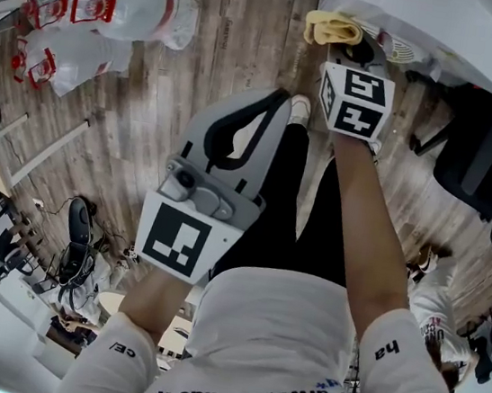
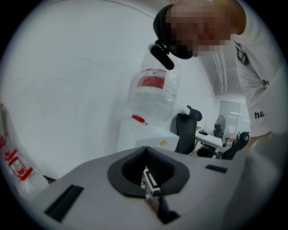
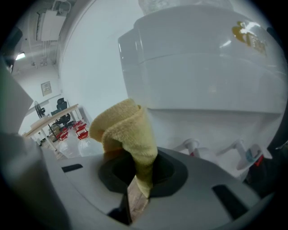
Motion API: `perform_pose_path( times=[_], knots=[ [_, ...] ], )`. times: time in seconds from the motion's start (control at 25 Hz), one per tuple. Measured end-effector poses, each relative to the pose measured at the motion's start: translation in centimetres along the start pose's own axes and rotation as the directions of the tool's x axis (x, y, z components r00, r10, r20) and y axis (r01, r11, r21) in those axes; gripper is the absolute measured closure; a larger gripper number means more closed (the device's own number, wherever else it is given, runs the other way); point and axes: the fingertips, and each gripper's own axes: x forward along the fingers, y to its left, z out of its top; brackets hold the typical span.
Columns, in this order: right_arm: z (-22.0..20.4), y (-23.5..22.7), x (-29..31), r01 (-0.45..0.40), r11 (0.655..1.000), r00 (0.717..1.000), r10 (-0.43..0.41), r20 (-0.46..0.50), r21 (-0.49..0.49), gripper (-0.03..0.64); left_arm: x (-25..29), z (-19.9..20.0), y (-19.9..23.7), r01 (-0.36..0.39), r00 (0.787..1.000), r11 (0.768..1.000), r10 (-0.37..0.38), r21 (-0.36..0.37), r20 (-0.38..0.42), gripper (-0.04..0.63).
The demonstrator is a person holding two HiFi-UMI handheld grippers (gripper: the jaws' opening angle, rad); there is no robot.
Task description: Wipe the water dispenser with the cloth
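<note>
The white water dispenser fills the right gripper view, with its two taps low on the front. A clear bottle with a red band stands upside down on top of it. The yellow cloth is raised in front of the dispenser's body, close to it, but no view shows contact. The wiping looks barely begun or between strokes, and most of the surface probably remains to be wiped. The right gripper has its jaws pinched on the cloth's lower fold. The left gripper hangs back, well apart from the dispenser, with its jaws together and nothing in them. The person's shirt reads "always Made" and a sleeve reads "ha". The yellow logo on the dispenser and the bottle's red label are too blurred to read.
</note>
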Motion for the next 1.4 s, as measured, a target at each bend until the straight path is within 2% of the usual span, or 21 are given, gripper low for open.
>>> perform_pose_path(
  times=[0.56,1.4],
  knots=[
    [-3.9,-0.9,3.2,0.022,0.999,0.999,-0.023,-0.023,-0.046,0.557,-0.2,-2.7,1.4,-0.006,1.000,1.000,0.006,-0.010,-0.004,0.577],
    [-10.8,-2.0,8.5,0.017,0.998,0.985,-0.027,-0.169,-0.060,0.555,0.6,-4.2,2.4,0.001,0.999,1.000,-0.001,-0.009,-0.045,0.577]
  ],
)
